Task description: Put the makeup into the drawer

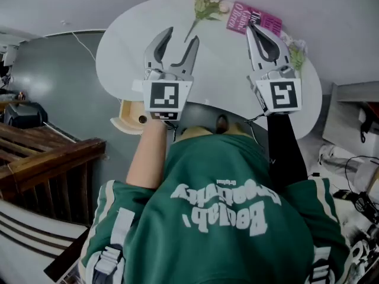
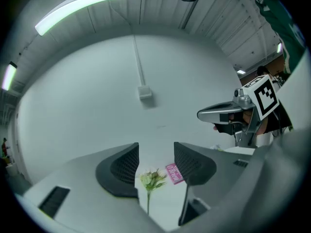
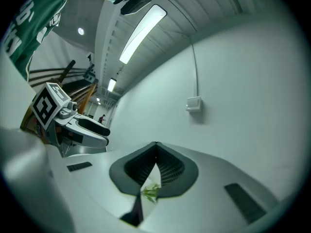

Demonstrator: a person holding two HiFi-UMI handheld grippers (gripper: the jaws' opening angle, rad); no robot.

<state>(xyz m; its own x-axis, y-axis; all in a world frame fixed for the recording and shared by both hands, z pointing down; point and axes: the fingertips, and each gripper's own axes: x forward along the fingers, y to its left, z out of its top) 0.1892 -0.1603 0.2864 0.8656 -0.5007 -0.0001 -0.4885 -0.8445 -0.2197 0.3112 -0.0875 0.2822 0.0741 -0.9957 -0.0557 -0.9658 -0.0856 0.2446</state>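
Note:
No makeup shows in any view. Both grippers are held level above a white oval table (image 1: 118,46). My left gripper (image 1: 182,35) is open with nothing between its fingers. In the left gripper view its jaws (image 2: 155,166) frame a pale flower sprig (image 2: 153,179) and a pink book (image 2: 174,174) lying on the table. My right gripper (image 1: 253,27) is shut with its tips together and holds nothing. In the right gripper view (image 3: 155,147) a bit of green sprig (image 3: 151,192) shows below the tips. A pale wooden drawer (image 1: 125,118) sticks out under the table's near left edge.
On the table's far side lie the flower sprig (image 1: 205,6), the pink book (image 1: 254,18) and a second sprig (image 1: 296,51) at the right edge. A wooden railing (image 1: 47,158) stands to the left. Cables and clutter (image 1: 355,188) lie on the floor at right.

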